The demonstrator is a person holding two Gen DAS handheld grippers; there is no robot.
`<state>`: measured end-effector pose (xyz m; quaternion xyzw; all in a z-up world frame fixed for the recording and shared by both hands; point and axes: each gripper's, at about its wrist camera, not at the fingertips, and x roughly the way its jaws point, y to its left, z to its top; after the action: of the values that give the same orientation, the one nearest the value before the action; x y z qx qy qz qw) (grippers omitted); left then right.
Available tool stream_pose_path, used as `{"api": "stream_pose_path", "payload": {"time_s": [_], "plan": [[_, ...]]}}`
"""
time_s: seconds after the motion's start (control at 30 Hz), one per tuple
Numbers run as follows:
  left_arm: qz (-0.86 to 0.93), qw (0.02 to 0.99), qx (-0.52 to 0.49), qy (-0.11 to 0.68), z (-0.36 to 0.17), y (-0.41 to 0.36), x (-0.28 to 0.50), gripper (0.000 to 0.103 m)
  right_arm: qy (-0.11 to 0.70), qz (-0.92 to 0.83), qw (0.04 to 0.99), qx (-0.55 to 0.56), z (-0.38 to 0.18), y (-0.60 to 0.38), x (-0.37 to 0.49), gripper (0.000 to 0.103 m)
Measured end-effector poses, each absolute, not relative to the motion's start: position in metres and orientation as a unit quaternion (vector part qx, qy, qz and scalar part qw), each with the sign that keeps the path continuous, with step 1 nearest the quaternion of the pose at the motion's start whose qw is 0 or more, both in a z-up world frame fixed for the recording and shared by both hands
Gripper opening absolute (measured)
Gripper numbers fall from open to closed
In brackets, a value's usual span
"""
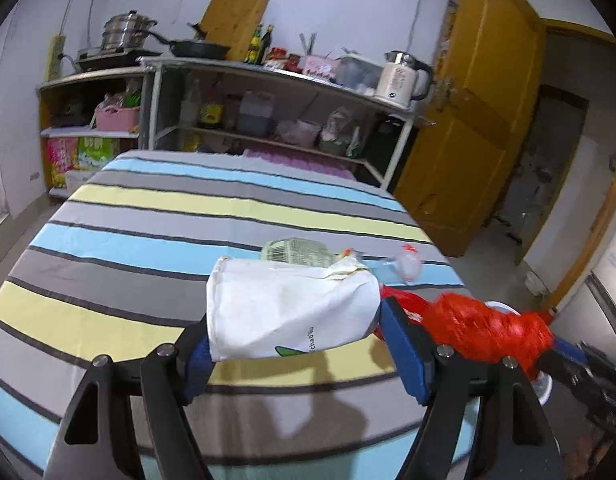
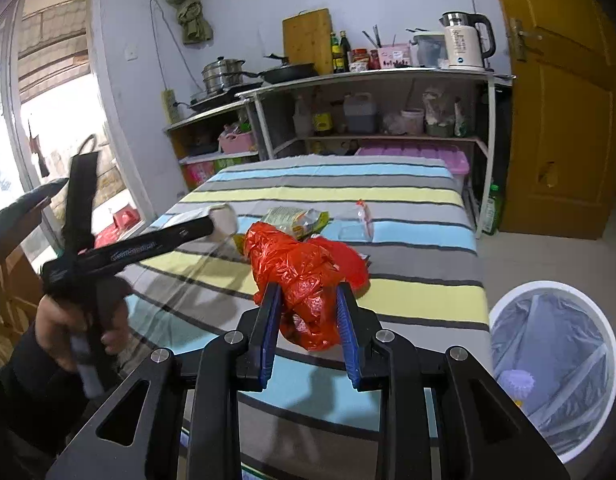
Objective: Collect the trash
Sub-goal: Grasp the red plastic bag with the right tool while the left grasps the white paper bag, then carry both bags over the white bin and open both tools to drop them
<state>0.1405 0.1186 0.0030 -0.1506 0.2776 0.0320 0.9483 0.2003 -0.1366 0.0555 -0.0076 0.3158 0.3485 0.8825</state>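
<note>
Left claw (image 1: pixel 293 336) clamping one white paper cup (image 1: pixel 287 308), right claw (image 2: pixel 308 320) pinching one red bag (image 2: pixel 303 276)

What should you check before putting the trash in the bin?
1. Left gripper jaws pinch the white paper cup: ok.
2. Right gripper jaws pinch the red plastic bag: ok.
3. Bin open, liner in place, room inside: ok.
4. Bin stands beside the table, on the right: ok.
5. Table cleared of trash: not ok; green wrapper and clear wrapper remain.
6. Cup empty inside: cannot tell.
</note>
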Motion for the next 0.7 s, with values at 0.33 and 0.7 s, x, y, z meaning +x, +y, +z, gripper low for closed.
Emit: {"api": "stream_pose_path", "payload": {"time_s": [0.33, 0.7], "plan": [[-0.025, 0.956, -0.128, 0.263, 0.026, 0.079, 0.125, 0.077, 0.313, 0.309, 0.898, 0.008, 0.061, -0.166, 0.196, 0.029], [-0.105, 0.951, -0.096, 0.275, 0.029, 0.011, 0.140, 0.077, 0.315, 0.249, 0.915, 0.030, 0.058, -0.222, 0.194, 0.029]]}}
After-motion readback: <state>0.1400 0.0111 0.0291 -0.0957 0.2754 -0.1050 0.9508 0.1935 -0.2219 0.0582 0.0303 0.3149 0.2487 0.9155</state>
